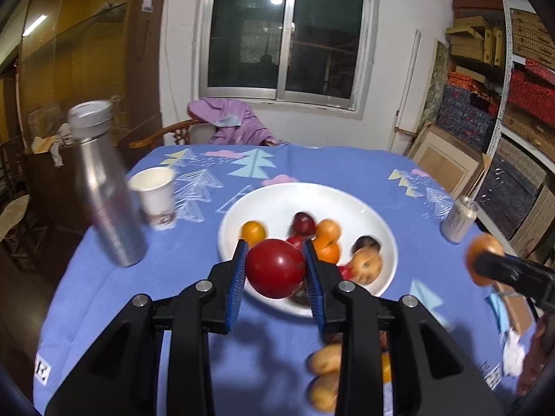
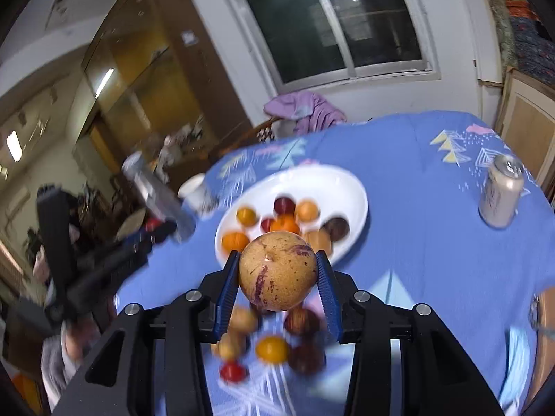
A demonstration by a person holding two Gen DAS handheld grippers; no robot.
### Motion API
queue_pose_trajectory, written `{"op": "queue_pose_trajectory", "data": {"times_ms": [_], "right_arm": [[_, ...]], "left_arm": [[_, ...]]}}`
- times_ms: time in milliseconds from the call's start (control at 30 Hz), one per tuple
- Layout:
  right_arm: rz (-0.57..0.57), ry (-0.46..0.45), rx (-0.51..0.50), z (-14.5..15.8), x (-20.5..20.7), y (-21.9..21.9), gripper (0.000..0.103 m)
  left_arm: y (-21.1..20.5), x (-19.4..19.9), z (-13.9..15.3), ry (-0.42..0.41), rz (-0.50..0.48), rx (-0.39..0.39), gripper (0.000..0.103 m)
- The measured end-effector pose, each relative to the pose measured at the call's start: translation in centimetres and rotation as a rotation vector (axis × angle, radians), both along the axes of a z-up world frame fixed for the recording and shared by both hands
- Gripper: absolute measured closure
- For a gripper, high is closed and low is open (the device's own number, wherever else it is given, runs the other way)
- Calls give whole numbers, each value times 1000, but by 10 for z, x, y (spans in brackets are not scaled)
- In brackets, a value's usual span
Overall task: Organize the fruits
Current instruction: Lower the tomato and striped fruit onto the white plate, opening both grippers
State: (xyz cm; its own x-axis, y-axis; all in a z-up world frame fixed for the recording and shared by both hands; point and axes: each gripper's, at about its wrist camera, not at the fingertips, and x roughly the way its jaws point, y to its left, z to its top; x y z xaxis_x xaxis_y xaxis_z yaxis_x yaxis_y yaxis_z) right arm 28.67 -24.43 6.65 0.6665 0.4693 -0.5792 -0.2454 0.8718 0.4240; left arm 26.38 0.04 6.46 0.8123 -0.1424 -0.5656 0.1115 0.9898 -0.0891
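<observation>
Left wrist view: left gripper (image 1: 275, 268) clenched on a red fruit (image 1: 275, 267), blue pads pressing both its sides, carried above the near rim of the white plate (image 1: 378, 218) on the blue-clothed bench (image 1: 347, 170). Plate dead ahead and a little below, already holding several small orange and dark red fruits. Right gripper (image 1: 485, 260) at the far right edge, grasping a tan fruit, well right of the plate; only one finger showing there. More fruits lying loose on the cloth below the fingers, blurred and half hidden behind the gripper body. Bottle (image 1: 104, 190) and paper cup (image 1: 156, 197) to the left, can (image 1: 458, 220) to the right, all clear of the plate. Right wrist view: right gripper (image 2: 277, 270) clamped on a round speckled fruit (image 2: 277, 270), no long axis to speak of, plate (image 2: 347, 187) just beyond and slightly left. Loose fruits (image 2: 274, 346) on the cloth underneath, smeared by motion, kinds hard to tell. Left gripper at the left edge, blurred, its load barely made out. Both about equally near the plate, by the look of it.
</observation>
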Motion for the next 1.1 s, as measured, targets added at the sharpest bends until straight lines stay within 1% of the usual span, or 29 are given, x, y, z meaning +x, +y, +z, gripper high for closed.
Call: {"op": "queue_pose_trajectory", "data": {"times_ms": [33,100,200,267,333,400,433,467,500,567,633,700,767,800,867,900,933,967,1000,1033,1100], "right_arm": [[-17,13,24,-2,13,0,59],[-33,67,52,-18,42,8,59],[-50,132,49,-49,73,19,59],[-62,163,42,-67,92,22,59],[-74,180,34,-78,105,23,59],[-93,178,34,-82,119,23,59],[-96,174,35,-83,123,24,59],[-94,170,33,-85,128,27,59],[-88,168,29,-86,131,29,59],[-87,164,44,-90,134,31,58],[-87,159,71,-93,136,30,54],[-89,162,86,-91,136,26,50],[-103,154,109,-83,134,20,49],[-106,147,121,-77,131,16,47],[-114,127,145,-61,120,9,39],[-120,115,158,-53,112,4,33],[-121,102,169,-44,103,1,28],[-116,91,174,-37,93,-2,26],[-105,72,177,-30,78,-5,21],[-103,53,177,-25,65,-9,12],[-111,27,167,-25,35,-17,4]], "left_arm": [[-8,10,-3,11,-9,3,72],[-23,29,-16,39,-17,11,72],[-32,55,-46,104,-18,-14,72],[-36,70,-64,150,-22,16,72],[-37,78,-73,160,-25,37,71],[-40,81,-74,154,-37,55,71],[-42,83,-74,157,-48,61,65],[-44,83,-74,148,-53,67,54],[-46,83,-74,137,-52,81,50],[-50,81,-74,119,-51,116,35],[-50,80,-72,104,-51,124,30],[-46,78,-69,101,-50,122,28],[-39,72,-64,87,-35,107,17],[-36,69,-60,76,-23,101,15],[-27,60,-53,52,1,91,12],[-22,55,-50,42,11,85,12],[-19,51,-48,38,18,77,10],[-15,46,-47,38,26,64,9],[-11,40,-48,43,30,54,9],[-9,33,-50,51,29,47,9],[-6,14,-56,64,19,48,9]]}}
